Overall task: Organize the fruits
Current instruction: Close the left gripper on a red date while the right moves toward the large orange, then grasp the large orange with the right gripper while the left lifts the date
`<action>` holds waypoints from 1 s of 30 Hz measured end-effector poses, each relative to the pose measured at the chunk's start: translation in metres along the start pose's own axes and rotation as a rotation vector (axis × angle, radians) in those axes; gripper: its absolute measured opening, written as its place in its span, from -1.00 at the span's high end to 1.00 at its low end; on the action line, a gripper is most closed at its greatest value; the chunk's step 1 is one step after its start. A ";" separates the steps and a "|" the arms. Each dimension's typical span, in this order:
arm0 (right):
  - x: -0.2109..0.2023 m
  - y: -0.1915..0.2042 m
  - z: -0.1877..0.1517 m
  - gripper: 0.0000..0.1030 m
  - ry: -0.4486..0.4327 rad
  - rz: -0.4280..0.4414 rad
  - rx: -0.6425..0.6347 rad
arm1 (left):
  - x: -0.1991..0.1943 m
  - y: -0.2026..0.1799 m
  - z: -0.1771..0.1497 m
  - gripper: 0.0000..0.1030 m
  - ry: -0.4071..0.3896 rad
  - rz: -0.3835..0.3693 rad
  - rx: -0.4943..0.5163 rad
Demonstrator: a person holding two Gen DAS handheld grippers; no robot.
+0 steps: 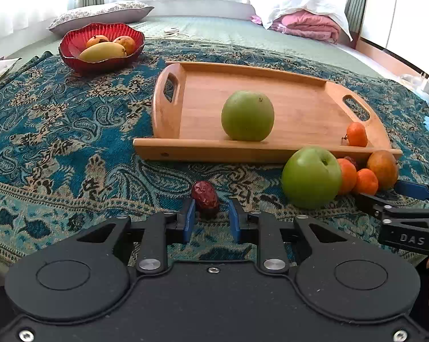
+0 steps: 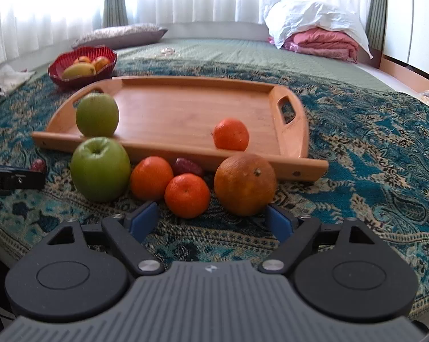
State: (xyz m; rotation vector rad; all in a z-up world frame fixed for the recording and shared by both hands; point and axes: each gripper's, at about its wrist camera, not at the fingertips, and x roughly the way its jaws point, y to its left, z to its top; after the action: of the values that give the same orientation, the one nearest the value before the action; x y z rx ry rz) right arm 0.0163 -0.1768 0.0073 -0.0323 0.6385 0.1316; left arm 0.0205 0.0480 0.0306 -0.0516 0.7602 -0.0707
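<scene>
A wrinkled red date (image 1: 205, 198) lies on the patterned cloth between the tips of my left gripper (image 1: 210, 213). The left pad touches it and a gap shows at the right pad, so the jaws stand narrow but open. My right gripper (image 2: 211, 213) is wide open just short of a small mandarin (image 2: 187, 195) and a large orange (image 2: 244, 183). Beside them sit a green apple (image 2: 100, 168), another mandarin (image 2: 151, 177) and a second date (image 2: 187, 166). The wooden tray (image 1: 203, 108) holds a green round fruit (image 1: 247, 115) and a mandarin (image 1: 356, 134).
A red bowl (image 1: 72, 50) with a mango and other fruits stands at the back left. A pillow (image 1: 100, 14) and folded pink bedding (image 1: 308, 24) lie at the far end of the bed. A finger (image 1: 414, 190) of the right gripper reaches in from the right.
</scene>
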 end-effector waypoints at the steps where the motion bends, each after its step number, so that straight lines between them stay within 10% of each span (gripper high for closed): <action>1: -0.003 -0.001 0.000 -0.74 -0.010 0.001 0.002 | 0.001 -0.001 0.000 0.53 -0.003 -0.001 0.000; 9: -0.013 -0.022 0.008 -0.31 -0.065 -0.108 0.063 | 0.007 -0.006 0.003 0.67 -0.003 0.002 0.000; 30: 0.020 -0.032 0.016 -0.23 0.035 -0.036 0.150 | 0.015 -0.008 0.008 0.68 0.010 -0.008 -0.007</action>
State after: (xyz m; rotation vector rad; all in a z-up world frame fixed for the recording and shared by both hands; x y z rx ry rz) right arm 0.0462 -0.2055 0.0081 0.0987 0.6808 0.0487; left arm 0.0364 0.0394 0.0265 -0.0611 0.7705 -0.0757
